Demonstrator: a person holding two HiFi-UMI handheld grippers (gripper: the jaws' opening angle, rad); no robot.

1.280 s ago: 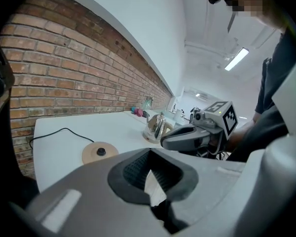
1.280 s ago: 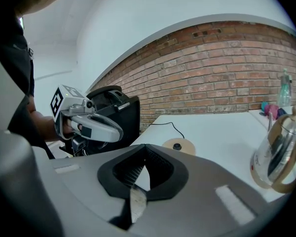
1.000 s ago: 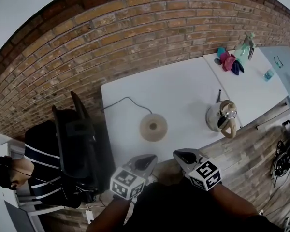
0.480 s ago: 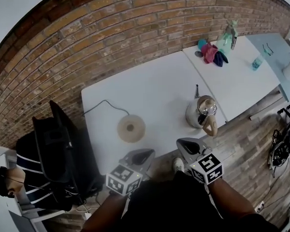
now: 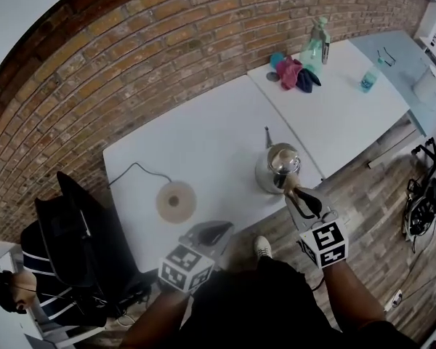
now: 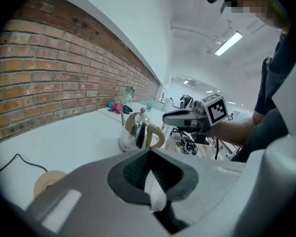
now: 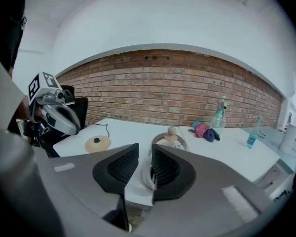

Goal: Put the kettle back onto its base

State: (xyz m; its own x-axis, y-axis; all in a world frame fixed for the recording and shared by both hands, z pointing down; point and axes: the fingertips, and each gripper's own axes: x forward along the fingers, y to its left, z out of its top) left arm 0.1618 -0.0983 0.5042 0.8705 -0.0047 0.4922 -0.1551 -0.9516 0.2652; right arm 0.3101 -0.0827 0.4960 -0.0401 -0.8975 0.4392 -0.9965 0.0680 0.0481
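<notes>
Indoors, one white table [image 5: 203, 140] stands against a red brick wall [image 5: 167, 49] over wood-pattern flooring [image 5: 370, 187], a second white table [image 5: 349, 104] butting its right end. At the first table's near right edge stands the single shiny steel gooseneck kettle [image 5: 275, 167] with tan handle [image 5: 288, 183] and knob [image 5: 283, 154], its one round tan base [image 5: 176, 201] apart toward the table's left. Of two grippers off that near edge, the left gripper [image 5: 216, 231] is closed on nothing; the right gripper [image 5: 296, 193] is parted, the handle seemingly in its gap.
</notes>
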